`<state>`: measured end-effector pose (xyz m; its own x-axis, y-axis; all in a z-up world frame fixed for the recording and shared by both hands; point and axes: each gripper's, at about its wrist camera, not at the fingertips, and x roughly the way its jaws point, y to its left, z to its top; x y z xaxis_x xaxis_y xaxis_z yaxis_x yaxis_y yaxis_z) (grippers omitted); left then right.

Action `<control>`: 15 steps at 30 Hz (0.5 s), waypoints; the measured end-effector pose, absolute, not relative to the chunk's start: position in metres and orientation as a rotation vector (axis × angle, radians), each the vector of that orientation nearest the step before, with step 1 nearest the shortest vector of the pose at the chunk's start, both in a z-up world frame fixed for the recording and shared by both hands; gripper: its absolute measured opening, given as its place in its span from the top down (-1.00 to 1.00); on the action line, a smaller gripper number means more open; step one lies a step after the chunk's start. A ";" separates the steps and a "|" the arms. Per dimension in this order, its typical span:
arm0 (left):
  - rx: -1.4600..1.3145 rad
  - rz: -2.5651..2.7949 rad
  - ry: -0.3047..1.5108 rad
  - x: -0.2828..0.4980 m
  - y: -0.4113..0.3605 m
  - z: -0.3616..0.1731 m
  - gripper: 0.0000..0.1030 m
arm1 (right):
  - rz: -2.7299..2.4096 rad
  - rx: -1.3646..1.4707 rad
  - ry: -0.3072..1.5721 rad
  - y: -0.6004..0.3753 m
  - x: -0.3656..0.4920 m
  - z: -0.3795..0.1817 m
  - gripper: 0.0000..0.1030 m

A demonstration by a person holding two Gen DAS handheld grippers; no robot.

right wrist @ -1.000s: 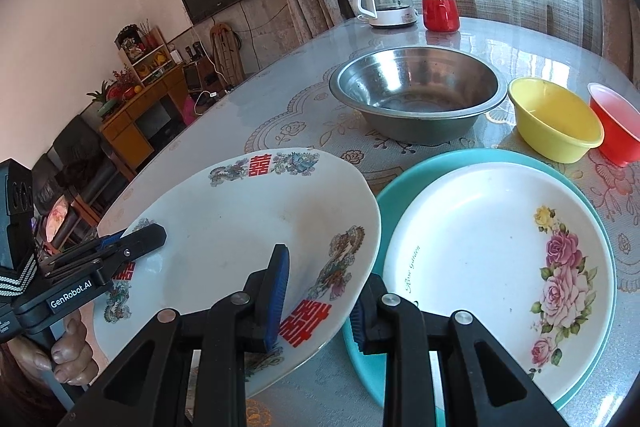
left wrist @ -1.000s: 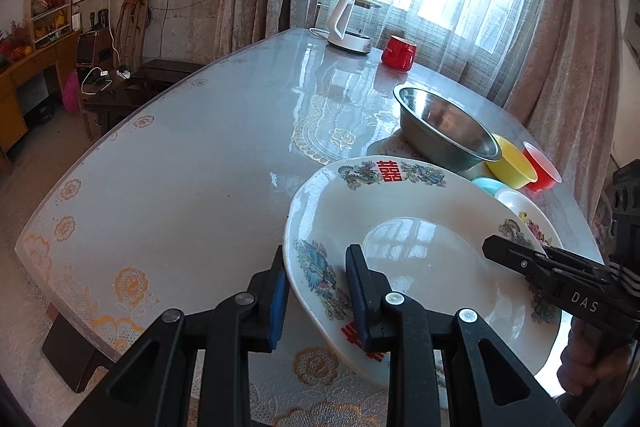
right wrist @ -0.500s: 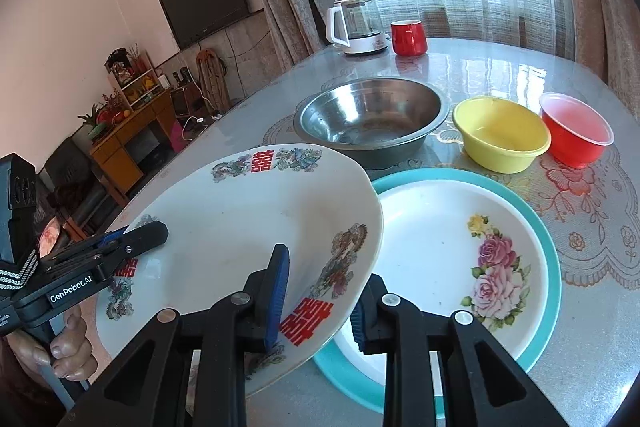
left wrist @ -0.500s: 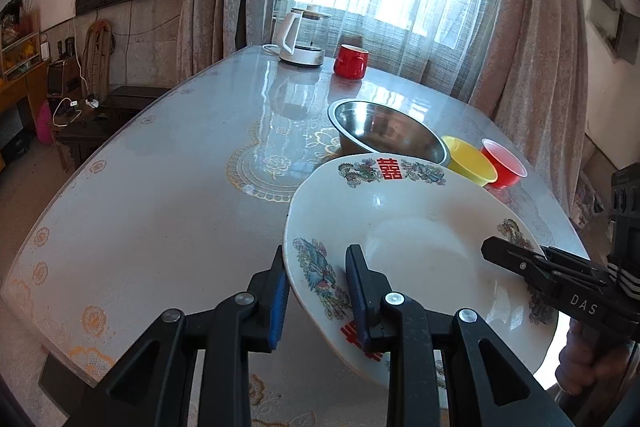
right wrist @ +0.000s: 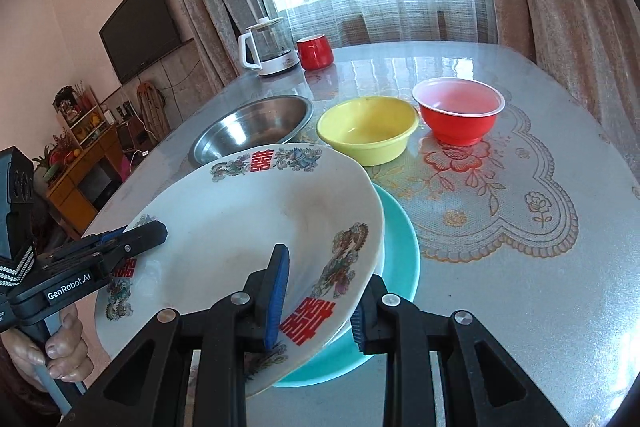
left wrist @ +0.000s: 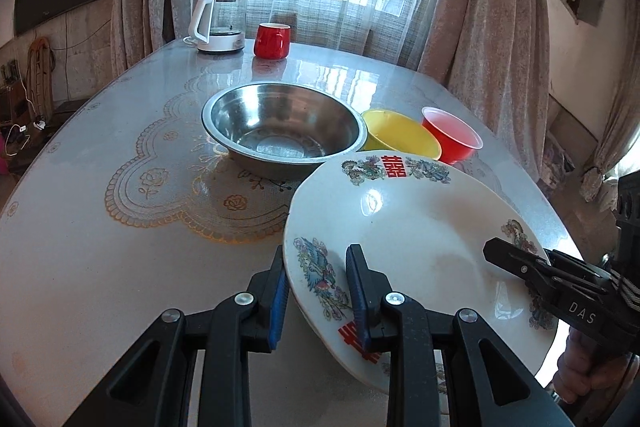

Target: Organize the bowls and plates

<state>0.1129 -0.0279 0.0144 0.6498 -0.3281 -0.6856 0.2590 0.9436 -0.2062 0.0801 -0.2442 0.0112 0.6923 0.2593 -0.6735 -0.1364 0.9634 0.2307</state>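
Note:
A large white plate with red characters and bird motifs (left wrist: 416, 227) (right wrist: 248, 227) is held between both grippers, lifted and tilted. My left gripper (left wrist: 316, 291) is shut on its left rim. My right gripper (right wrist: 320, 295) is shut on its right rim. The plate hovers over a teal plate (right wrist: 400, 243) that lies on the table and mostly hides it. Behind stand a steel bowl (left wrist: 284, 127) (right wrist: 252, 127), a yellow bowl (left wrist: 400, 137) (right wrist: 368, 131) and a red bowl (left wrist: 452, 135) (right wrist: 460, 115).
A white kettle (left wrist: 218, 23) (right wrist: 268, 47) and a red mug (left wrist: 272, 41) (right wrist: 315, 51) stand at the table's far end by the curtained window. The glass-topped table (left wrist: 120, 227) has lace mats (right wrist: 500, 203). Cabinets and a TV are at the left.
Both grippers have carried the white plate to the right, from beside the teal and floral plates to over them. The floral plate is now hidden.

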 end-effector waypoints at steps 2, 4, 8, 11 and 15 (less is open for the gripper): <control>-0.082 -0.336 0.809 0.118 -0.034 0.010 0.45 | 0.204 0.172 0.785 -0.250 0.083 0.007 0.47; -0.077 -0.337 0.823 0.122 -0.038 0.007 0.45 | 0.190 0.177 0.793 -0.253 0.087 0.003 0.47; -0.073 -0.336 0.841 0.128 -0.041 0.000 0.45 | 0.175 0.190 0.808 -0.258 0.092 -0.006 0.47; -0.074 -0.328 0.841 0.131 -0.040 -0.003 0.45 | 0.171 0.190 0.816 -0.259 0.094 -0.012 0.47; -0.061 -0.321 0.837 0.134 -0.042 -0.005 0.45 | 0.165 0.167 0.819 -0.256 0.095 -0.017 0.47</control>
